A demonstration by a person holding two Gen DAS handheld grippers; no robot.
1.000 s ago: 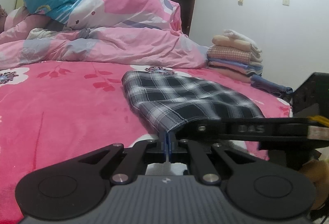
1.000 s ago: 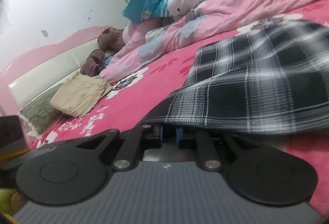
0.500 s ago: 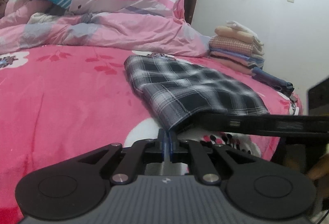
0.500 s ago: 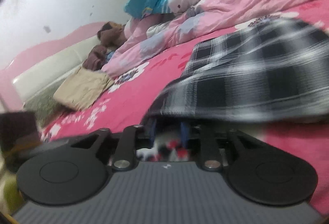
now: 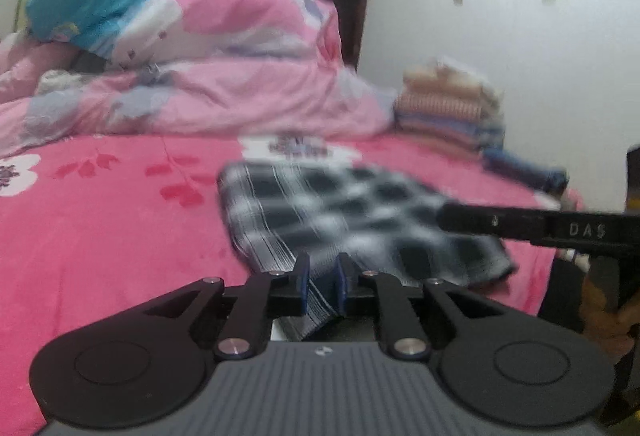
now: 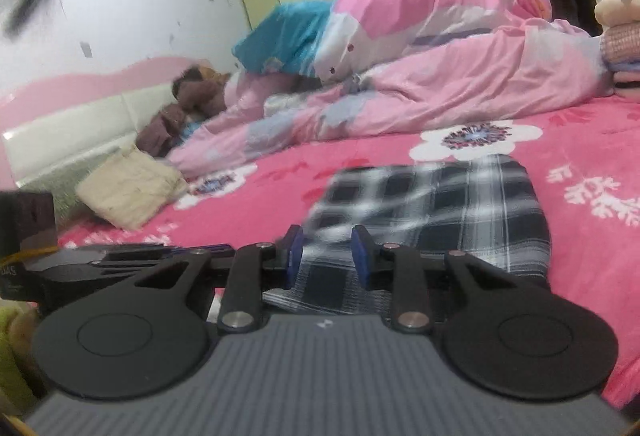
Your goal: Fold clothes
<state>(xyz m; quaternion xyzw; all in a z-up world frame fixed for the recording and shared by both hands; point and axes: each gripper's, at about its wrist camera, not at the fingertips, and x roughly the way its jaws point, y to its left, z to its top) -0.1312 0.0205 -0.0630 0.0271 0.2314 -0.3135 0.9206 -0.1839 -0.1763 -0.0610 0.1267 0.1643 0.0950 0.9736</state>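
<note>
A folded black-and-white plaid garment [image 5: 352,220] lies on the pink floral bed [image 5: 100,236]; it also shows in the right wrist view [image 6: 452,208]. My left gripper [image 5: 322,284] is open, with the garment's near edge lying between its blue pads. My right gripper [image 6: 326,256] is open wider, over the garment's near corner, with cloth between and below its pads. The right gripper's arm [image 5: 532,226] reaches across the garment's right side in the left wrist view.
A pink quilt [image 5: 224,76] and blue pillow [image 5: 84,8] are heaped at the far side. A stack of folded clothes [image 5: 448,108] stands at the back right. A beige folded item [image 6: 128,192] and brown clothes [image 6: 180,108] lie near the headboard [image 6: 72,144].
Both grippers were shut and have opened. The plaid garment, held up at its near edge before, now lies flat on the bed, and both grippers have lifted and drawn back.
</note>
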